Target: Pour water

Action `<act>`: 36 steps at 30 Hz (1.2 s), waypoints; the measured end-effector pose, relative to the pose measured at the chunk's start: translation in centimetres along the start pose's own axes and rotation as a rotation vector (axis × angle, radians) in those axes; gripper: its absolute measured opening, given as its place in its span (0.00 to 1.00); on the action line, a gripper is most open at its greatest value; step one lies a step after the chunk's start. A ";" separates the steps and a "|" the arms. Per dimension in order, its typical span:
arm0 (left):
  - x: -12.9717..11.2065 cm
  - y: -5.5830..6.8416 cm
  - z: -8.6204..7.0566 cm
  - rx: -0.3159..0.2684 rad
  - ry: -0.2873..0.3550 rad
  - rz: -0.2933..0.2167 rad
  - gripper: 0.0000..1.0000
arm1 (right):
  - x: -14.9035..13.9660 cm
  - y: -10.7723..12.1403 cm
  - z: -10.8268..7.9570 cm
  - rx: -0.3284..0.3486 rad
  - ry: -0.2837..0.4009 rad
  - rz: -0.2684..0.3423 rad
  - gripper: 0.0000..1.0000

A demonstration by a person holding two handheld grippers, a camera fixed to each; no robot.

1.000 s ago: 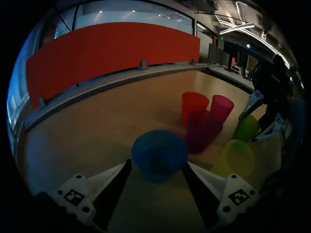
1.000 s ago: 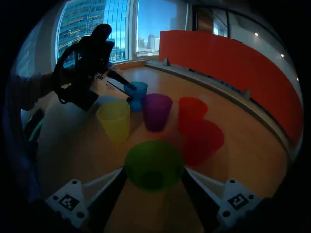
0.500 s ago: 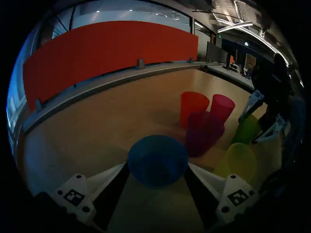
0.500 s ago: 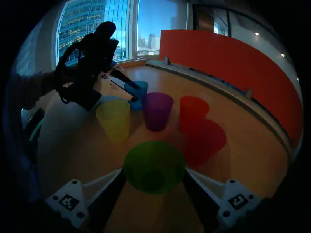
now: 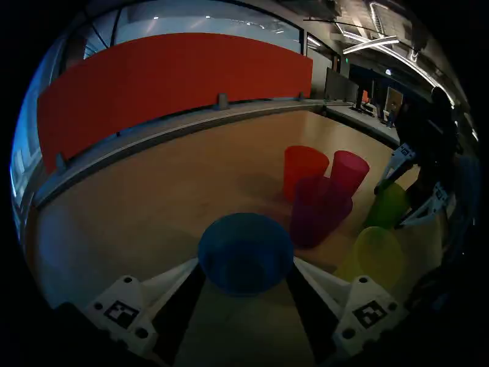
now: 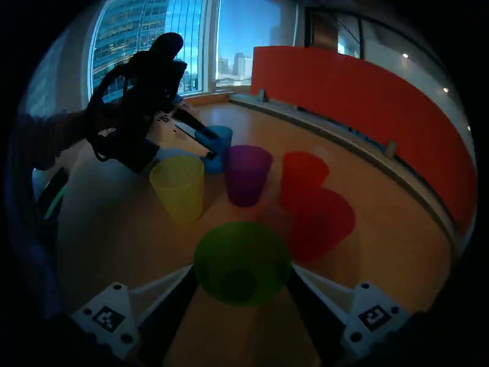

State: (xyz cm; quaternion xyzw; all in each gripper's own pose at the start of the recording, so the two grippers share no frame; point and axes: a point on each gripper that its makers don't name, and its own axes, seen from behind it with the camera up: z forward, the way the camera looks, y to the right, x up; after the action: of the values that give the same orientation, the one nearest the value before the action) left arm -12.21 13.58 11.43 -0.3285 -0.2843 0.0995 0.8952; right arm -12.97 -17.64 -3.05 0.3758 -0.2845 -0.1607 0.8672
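A blue cup (image 5: pixel 246 254) sits upright between my left gripper's (image 5: pixel 246 263) fingers, both pressing its sides. My right gripper (image 6: pixel 242 269) is shut the same way on a green cup (image 6: pixel 242 262). Between them on the wooden table (image 5: pixel 153 202) stand a purple cup (image 5: pixel 318 211), an orange cup (image 5: pixel 302 171), a pink cup (image 5: pixel 349 172) and a yellow cup (image 5: pixel 378 257). The left gripper view shows the green cup (image 5: pixel 386 205) in the far right gripper (image 5: pixel 391 205). In the right gripper view the left gripper (image 6: pixel 213 144) holds the blue cup (image 6: pixel 215 144) beyond the yellow cup (image 6: pixel 178 186). I cannot tell whether either cup holds water.
A long red partition (image 5: pixel 171 79) runs along the table's far edge. Large windows (image 6: pixel 177 43) stand behind the person's arm (image 6: pixel 55 140) at the left of the right gripper view. Bare tabletop lies left of the cups in the left gripper view.
The blue cup has shifted slightly nearer and lower between my left fingers. In the right gripper view the far left gripper rose a little. The green cup has barely moved.
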 end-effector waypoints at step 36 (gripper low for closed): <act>3.6 1.6 -6.1 0.042 0.152 -0.019 0.84 | 4.2 -1.1 -4.0 -0.045 0.134 -0.002 0.90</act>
State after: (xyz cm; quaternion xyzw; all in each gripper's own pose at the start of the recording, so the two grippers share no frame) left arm -5.70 12.88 8.18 -0.3135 -0.2164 0.0719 0.9218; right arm -7.32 -18.18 -4.52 0.3663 -0.2217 -0.1427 0.8924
